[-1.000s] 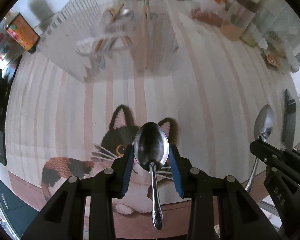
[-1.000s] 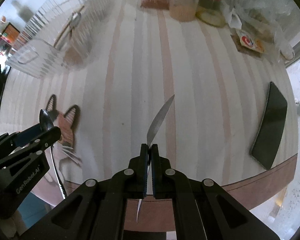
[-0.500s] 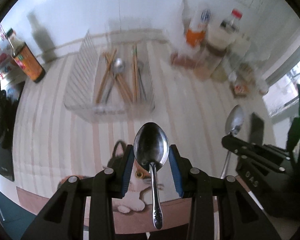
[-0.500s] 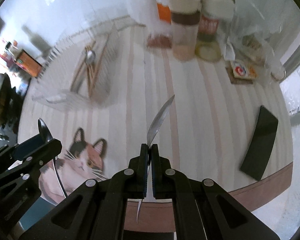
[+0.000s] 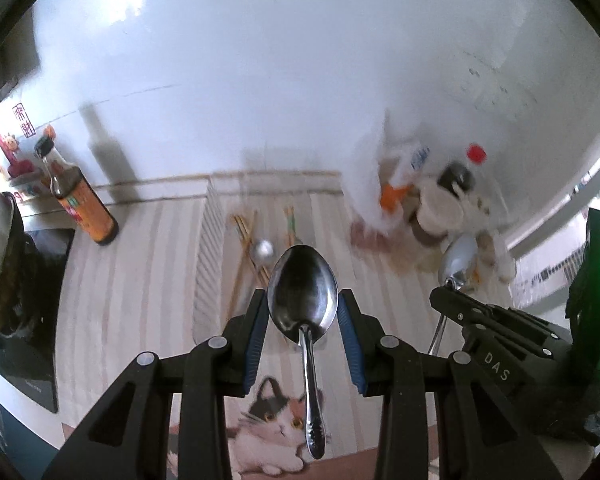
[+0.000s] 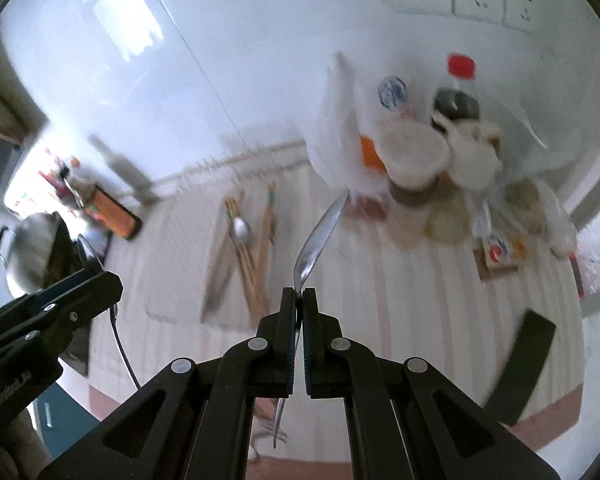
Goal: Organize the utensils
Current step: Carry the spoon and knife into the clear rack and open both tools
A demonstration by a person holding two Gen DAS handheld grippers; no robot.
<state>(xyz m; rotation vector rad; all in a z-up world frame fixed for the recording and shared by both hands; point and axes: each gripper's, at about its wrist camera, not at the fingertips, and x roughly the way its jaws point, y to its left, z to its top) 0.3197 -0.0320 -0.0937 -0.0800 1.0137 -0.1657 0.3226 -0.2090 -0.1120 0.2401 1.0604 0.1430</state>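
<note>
While each gripper's jaws clench a spoon, the left spoon hangs by its bowl edges and could swivel loose. The right spoon, pinched edge-on, may twist entering the tray.

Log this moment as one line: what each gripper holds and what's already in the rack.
left gripper: shut on spoon | right gripper: shut on second spoon | rack: chopsticks, one spoon

Glossy polished metal spoon; wooden chopsticks; matt black plastic gripper.
</note>
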